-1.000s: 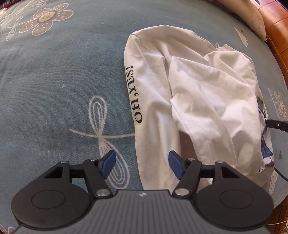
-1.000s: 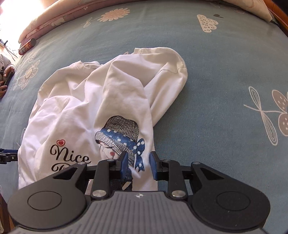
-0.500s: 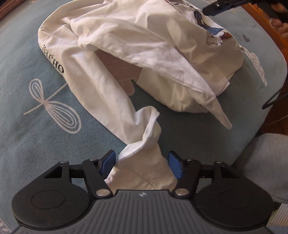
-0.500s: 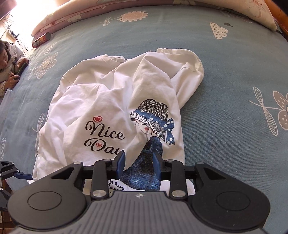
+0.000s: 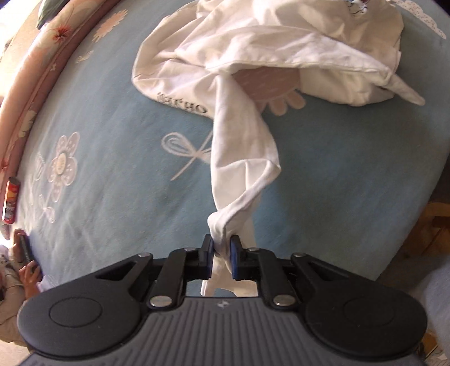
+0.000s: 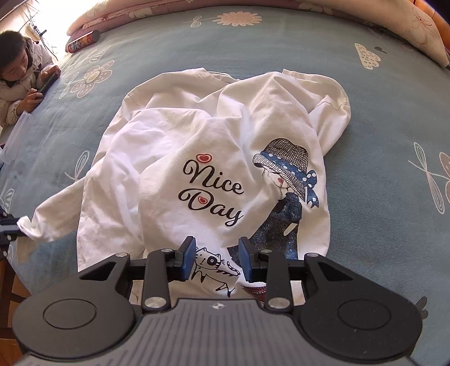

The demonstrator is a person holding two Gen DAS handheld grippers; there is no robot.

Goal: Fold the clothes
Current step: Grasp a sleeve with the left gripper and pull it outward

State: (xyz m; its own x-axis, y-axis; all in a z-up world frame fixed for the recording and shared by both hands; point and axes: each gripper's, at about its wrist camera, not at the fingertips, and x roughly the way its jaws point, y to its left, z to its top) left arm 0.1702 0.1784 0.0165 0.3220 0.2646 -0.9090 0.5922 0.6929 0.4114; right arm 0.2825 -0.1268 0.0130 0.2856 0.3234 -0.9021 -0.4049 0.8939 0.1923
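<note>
A white long-sleeved shirt (image 6: 174,135) printed "Nice Day" with a girl in a hat lies crumpled on the blue bed sheet (image 6: 379,112). My left gripper (image 5: 222,247) has its jaws closing, and the blue pads pinch the bunched end of one sleeve (image 5: 242,157), which stretches taut back to the shirt body (image 5: 253,36). In the right wrist view that sleeve (image 6: 50,214) runs out to the left gripper (image 6: 9,228) at the left edge. My right gripper (image 6: 216,253) hovers open over the shirt's near hem, with the cat print showing flat between its pads.
A person (image 6: 19,73) leans on the bed's far left side with a phone. A red snack can (image 6: 83,41) lies near the pink quilt (image 6: 253,5) at the back. The bed's edge and wooden floor (image 6: 8,281) are at the near left.
The left gripper rolled, closed on the sleeve end and drew it up and away from the shirt. The right gripper pulled back toward the hem, so more of the print shows.
</note>
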